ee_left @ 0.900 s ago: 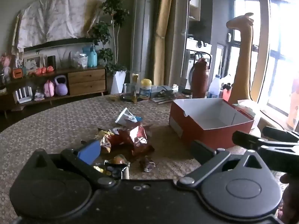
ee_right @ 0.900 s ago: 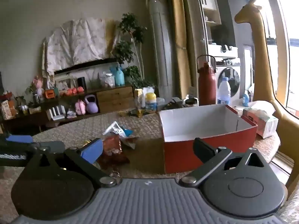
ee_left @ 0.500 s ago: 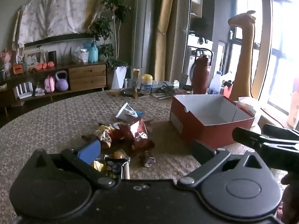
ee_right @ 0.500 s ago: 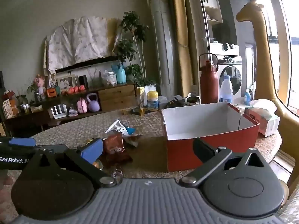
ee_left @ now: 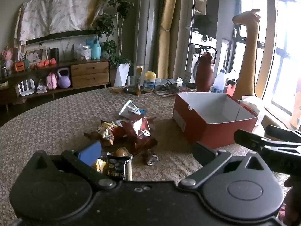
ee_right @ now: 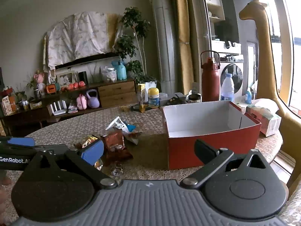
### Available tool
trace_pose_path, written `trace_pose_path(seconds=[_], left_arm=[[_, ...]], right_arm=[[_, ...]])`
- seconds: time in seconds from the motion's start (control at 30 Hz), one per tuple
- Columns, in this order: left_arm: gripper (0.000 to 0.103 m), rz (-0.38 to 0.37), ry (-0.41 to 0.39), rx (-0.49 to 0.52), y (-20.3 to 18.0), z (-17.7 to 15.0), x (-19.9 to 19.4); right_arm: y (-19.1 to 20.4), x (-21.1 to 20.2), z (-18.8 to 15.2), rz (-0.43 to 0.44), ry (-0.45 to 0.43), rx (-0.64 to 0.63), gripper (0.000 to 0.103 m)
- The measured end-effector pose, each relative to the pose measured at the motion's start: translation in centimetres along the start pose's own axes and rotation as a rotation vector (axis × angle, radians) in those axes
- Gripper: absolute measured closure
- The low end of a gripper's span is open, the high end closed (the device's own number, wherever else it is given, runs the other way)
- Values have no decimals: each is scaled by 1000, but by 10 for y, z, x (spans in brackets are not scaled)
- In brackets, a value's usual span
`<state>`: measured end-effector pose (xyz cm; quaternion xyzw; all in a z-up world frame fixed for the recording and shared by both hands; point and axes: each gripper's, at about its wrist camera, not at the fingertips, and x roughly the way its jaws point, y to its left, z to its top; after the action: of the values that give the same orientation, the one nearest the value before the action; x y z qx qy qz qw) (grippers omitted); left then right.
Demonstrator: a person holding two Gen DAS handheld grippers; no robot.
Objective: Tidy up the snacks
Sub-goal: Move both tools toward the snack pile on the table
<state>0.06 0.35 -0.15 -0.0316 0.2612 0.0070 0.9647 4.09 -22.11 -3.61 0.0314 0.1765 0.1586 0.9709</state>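
A pile of snack packets lies on the round table: a red-brown foil bag (ee_left: 140,130), a yellow packet (ee_left: 106,131), a white and blue packet (ee_left: 130,109), a black packet (ee_left: 117,164) and a small wrapped candy (ee_left: 152,157). An open red box (ee_left: 212,116) with a white empty inside stands to their right. My left gripper (ee_left: 146,150) is open and empty, just short of the pile. My right gripper (ee_right: 148,148) is open and empty, facing the box (ee_right: 210,130) and the red-brown bag (ee_right: 115,145).
At the table's far edge stand a yellow-lidded jar (ee_left: 149,79), a glass (ee_left: 132,82), a dark red flask (ee_left: 205,73) and a water bottle (ee_right: 227,87). A tissue pack (ee_right: 265,118) lies right of the box. A giraffe figure (ee_right: 263,37) stands behind.
Both grippers have tilted down a little and edged closer to the table, so the pile and box sit slightly lower in view. Both stay open and empty.
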Motion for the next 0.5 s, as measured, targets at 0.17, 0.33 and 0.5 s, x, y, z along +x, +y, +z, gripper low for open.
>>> trace_pose_path(seconds=[0.17,0.33,0.5], left_arm=[[0,-5,13,-7,1,-1,0],[0,-22,24,-17,1,-1,-1],[0,-22,23,-19,1,0,-2]], right_arm=[[2,1,1,-3,10,-10,0],[2,-1,0,-1,10,-14,0],[3,-2,0,5,5,-20,0]])
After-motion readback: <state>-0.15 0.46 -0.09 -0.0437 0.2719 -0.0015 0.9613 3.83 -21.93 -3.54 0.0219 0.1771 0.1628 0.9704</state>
